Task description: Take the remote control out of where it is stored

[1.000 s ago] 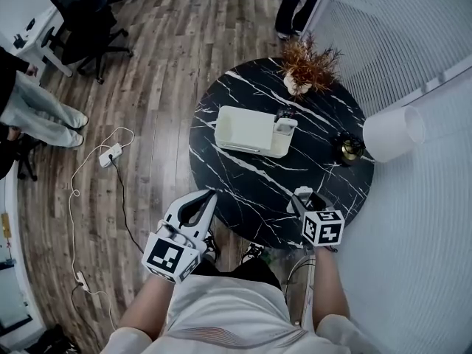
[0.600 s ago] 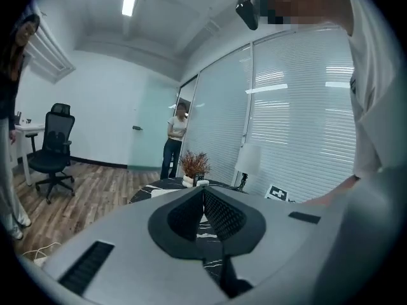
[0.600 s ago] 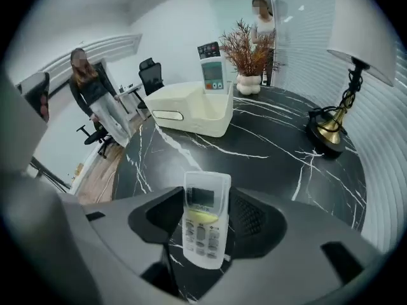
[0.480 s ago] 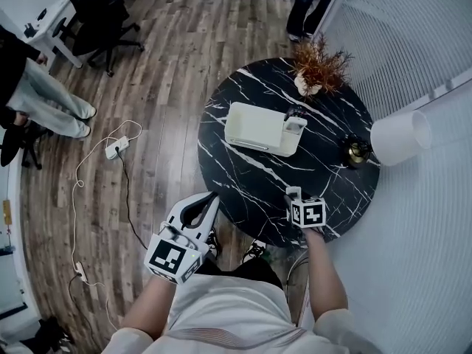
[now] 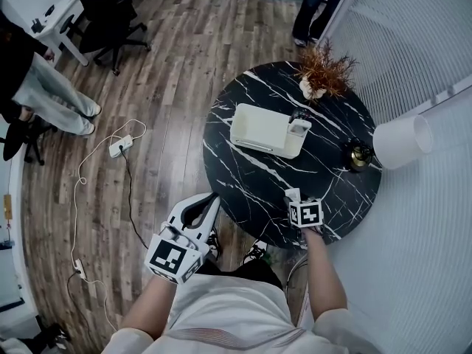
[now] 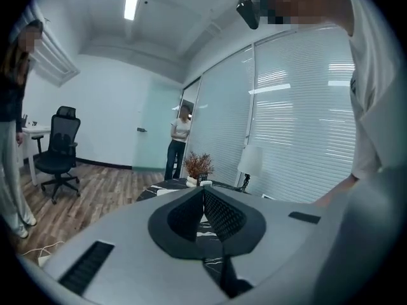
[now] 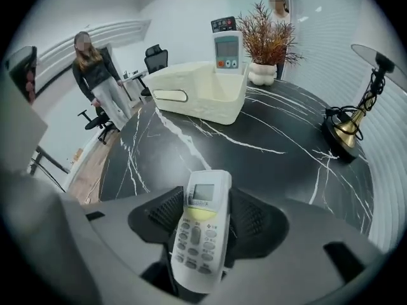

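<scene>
White remote (image 7: 203,199) clamped by long sides in right tool (image 7: 207,224), screen end forward, low over black marble table (image 5: 251,183) near edge closest to person; contact with table unclear. Cream storage box (image 5: 262,127) stood well apart toward far edge, 2nd remote (image 7: 227,51) upright in its end compartment. Left tool (image 6: 202,192) closed, empty, off table. Risk: smooth plastic sliding from pads, or release so near edge sending remote to floor.

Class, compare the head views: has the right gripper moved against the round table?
Yes. The right gripper, holding the remote control, has sunk toward the table and shifted in from its near edge, toward the white box.
</scene>
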`<act>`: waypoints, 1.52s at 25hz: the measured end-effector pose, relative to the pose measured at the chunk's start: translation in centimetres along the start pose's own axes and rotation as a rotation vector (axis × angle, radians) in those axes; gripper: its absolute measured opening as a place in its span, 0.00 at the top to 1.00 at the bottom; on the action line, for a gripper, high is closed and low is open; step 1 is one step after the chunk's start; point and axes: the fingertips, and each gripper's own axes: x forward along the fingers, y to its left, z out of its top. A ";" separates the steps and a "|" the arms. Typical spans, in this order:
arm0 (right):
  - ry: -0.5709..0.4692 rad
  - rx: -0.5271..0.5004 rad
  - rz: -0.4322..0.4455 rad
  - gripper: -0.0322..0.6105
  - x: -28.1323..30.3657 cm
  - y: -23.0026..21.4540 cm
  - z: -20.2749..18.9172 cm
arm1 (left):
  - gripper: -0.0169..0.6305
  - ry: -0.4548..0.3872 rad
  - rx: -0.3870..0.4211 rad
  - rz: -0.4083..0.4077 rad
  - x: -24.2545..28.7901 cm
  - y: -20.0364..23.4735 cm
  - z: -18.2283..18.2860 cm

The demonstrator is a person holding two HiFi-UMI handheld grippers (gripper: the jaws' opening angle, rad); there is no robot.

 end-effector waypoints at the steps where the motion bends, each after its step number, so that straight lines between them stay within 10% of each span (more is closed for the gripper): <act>1: -0.009 -0.002 -0.006 0.59 -0.1 -0.1 0.0 | 0.96 0.000 0.002 -0.002 0.0 -0.1 0.1; 12: -0.324 0.072 0.007 0.60 -7.1 -1.0 4.2 | 0.96 -0.017 0.034 -0.054 0.4 -2.3 0.8; 25: -0.839 0.079 0.038 0.90 -24.5 2.5 9.2 | 0.96 -0.092 0.069 -0.088 0.7 -4.6 4.4; 38: -0.976 -0.015 0.020 0.91 -30.7 5.2 11.3 | 0.96 -0.130 0.083 -0.098 0.7 -5.5 5.9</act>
